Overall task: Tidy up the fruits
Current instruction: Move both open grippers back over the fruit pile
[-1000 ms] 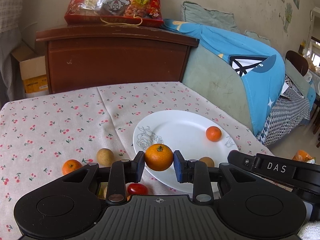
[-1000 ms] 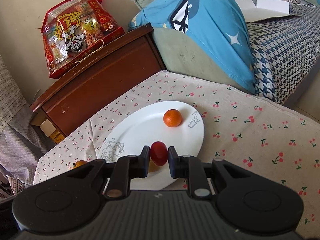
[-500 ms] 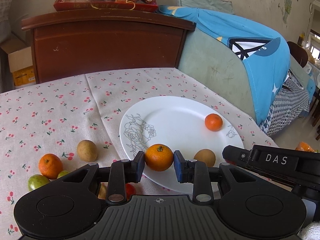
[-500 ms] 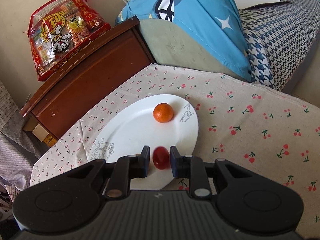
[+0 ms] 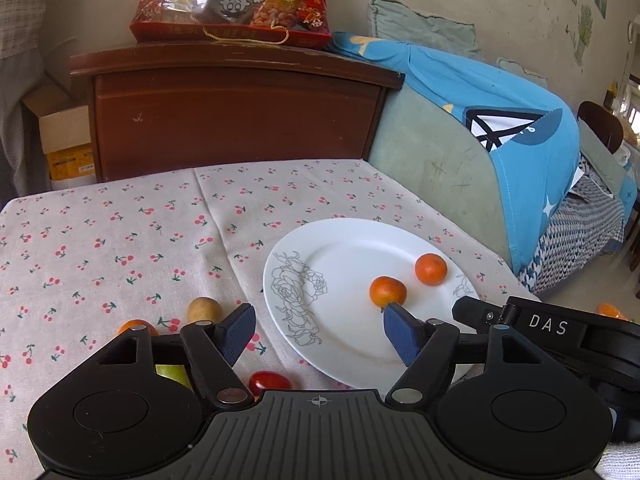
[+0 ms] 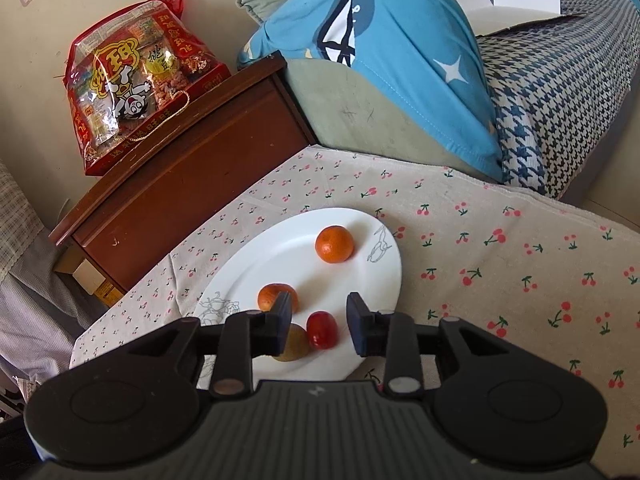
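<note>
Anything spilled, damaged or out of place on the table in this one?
Nothing spilled or damaged. Four fruits sit on the white plate; a brown fruit, a red one and others still lie loose on the cherry-print tablecloth beside it.

Soft daylight fills both views, brightest at the far right edge of the left wrist view, where a window burns out to white. The round white china plate (image 5: 348, 240) shines without harsh glare, and the small orange mandarins (image 6: 334, 244) cast faint, short shadows. Fisheye bending curves the dark brown wooden cabinet (image 5: 236, 116) and darkens the corners. Focus is sharp throughout, with no motion blur
</note>
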Demonstrator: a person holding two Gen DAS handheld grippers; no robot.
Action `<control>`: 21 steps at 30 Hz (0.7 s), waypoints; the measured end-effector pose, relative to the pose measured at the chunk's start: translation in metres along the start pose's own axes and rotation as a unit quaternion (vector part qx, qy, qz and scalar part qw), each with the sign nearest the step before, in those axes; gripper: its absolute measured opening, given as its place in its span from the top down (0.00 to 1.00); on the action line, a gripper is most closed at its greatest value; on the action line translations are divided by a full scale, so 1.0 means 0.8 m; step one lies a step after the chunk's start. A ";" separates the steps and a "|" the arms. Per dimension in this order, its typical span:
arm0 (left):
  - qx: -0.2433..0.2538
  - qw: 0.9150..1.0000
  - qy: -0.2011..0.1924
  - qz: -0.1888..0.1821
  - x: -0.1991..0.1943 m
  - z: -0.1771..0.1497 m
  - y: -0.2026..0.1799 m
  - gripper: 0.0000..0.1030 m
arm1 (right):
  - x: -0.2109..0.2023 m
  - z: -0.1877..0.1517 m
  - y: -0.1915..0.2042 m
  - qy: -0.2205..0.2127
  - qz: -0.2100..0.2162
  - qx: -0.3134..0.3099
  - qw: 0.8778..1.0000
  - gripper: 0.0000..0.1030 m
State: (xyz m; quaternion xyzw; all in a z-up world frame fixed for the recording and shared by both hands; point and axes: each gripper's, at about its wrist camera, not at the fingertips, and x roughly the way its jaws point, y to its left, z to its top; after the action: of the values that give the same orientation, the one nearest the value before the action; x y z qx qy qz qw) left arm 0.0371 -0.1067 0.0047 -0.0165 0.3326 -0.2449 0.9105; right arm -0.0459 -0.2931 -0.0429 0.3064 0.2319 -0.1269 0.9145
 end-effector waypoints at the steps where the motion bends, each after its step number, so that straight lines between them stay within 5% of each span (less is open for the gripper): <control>1: -0.004 1.000 -0.001 0.001 -0.004 0.000 0.003 0.28 | -0.001 -0.001 0.002 0.001 0.001 -0.006 1.000 0.67; 21: -0.055 0.997 0.004 0.061 -0.066 -0.021 0.067 0.21 | -0.031 -0.032 0.041 0.034 0.044 -0.098 0.994 0.66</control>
State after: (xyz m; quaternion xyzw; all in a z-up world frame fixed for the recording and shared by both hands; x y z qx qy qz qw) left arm 0.0152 -0.0337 0.0124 -0.0455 0.3499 -0.1700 0.9201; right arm -0.0637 -0.2496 -0.0325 0.2290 0.2608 -0.0530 0.9363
